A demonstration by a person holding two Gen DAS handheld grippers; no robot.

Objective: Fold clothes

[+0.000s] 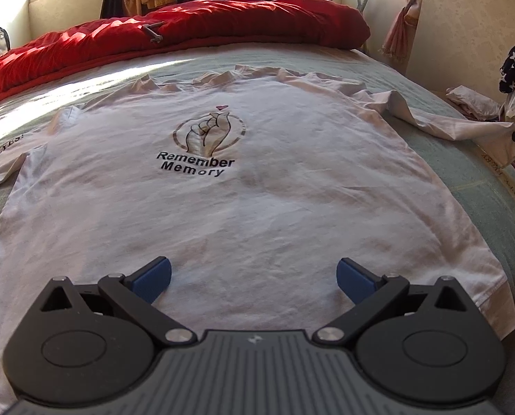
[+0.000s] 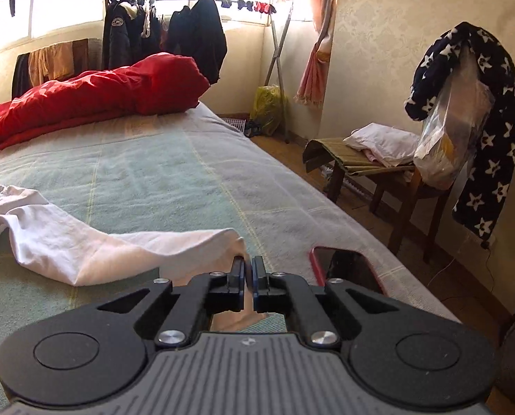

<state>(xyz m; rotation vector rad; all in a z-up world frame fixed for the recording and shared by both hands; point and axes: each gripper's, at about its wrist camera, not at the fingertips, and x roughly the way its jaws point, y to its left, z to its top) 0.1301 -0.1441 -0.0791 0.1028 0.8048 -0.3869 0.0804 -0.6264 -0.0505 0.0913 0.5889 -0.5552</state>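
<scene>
The white shirt (image 1: 243, 186) lies flat, print up, ahead of the wide-spread left hand-held gripper (image 1: 254, 276); the right hand-held gripper (image 2: 247, 269) pinches its wrinkled sleeve (image 2: 126, 245).

Wide-open left hand-held gripper (image 1: 254, 278) over white T-shirt (image 1: 257, 193) flat on green bedsheet (image 1: 465, 180).

Open bedsheet (image 2: 160, 159) beyond sleeve; red quilt (image 1: 188, 24) blocks far end; phone (image 2: 347, 269) just beside right tongs (image 2: 247, 273).
</scene>
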